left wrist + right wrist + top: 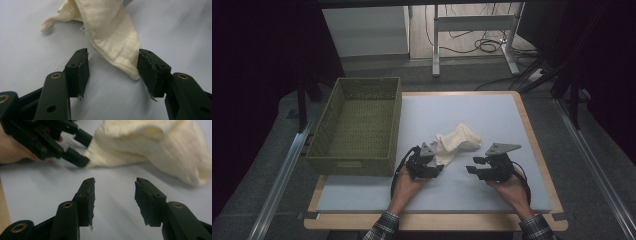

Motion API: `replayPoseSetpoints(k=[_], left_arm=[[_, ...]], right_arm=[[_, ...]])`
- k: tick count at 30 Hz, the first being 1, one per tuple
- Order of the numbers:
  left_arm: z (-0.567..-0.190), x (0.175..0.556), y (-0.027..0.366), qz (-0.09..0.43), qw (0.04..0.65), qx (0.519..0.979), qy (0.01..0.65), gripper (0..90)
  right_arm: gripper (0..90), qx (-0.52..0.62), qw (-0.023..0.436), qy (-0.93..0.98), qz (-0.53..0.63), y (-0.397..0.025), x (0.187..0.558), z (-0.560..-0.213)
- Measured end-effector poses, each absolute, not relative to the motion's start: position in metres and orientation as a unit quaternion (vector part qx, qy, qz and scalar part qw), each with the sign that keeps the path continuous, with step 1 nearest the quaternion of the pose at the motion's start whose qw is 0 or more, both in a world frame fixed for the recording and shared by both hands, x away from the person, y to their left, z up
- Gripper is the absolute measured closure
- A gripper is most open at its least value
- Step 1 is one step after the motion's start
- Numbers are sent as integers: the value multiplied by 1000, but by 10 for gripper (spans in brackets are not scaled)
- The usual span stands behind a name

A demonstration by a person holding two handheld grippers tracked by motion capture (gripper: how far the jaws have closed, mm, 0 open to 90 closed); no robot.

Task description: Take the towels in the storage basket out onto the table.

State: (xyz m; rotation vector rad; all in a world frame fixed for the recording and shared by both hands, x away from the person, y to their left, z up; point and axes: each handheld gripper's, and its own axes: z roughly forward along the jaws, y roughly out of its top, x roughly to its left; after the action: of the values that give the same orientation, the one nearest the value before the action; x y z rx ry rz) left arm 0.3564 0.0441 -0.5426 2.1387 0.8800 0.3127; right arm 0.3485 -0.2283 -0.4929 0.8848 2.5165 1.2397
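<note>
- The green basket (357, 125) sits at the far left of the table, open side up and with nothing in it that I can see; I judge it stands there to take the cloth once I have it in hand.
- My left gripper (113, 72) is low on the white mat (492, 115), just right of the basket's near corner. Its jaws stand wide apart around the near tip of the cream cloth (110, 37); the tip lies against the right-hand pad, not yet pinched. I've set it there so a squeeze would catch that corner.
- The cloth lies crumpled near the middle of the mat, between my two grippers and slightly beyond them, with one thin tail trailing off to the side.
- My right gripper (115, 197) hovers over bare mat, near the cloth but apart from it, jaws spread wide and holding nothing. I judge it waits to take another edge.
</note>
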Motion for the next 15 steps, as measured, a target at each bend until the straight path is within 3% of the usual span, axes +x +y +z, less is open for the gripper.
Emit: replayPoseSetpoints(k=[15], left_arm=[[-543,356,44,123,394,842,347,428]], right_arm=[[479,279,83,850,439,-171,399,-475]])
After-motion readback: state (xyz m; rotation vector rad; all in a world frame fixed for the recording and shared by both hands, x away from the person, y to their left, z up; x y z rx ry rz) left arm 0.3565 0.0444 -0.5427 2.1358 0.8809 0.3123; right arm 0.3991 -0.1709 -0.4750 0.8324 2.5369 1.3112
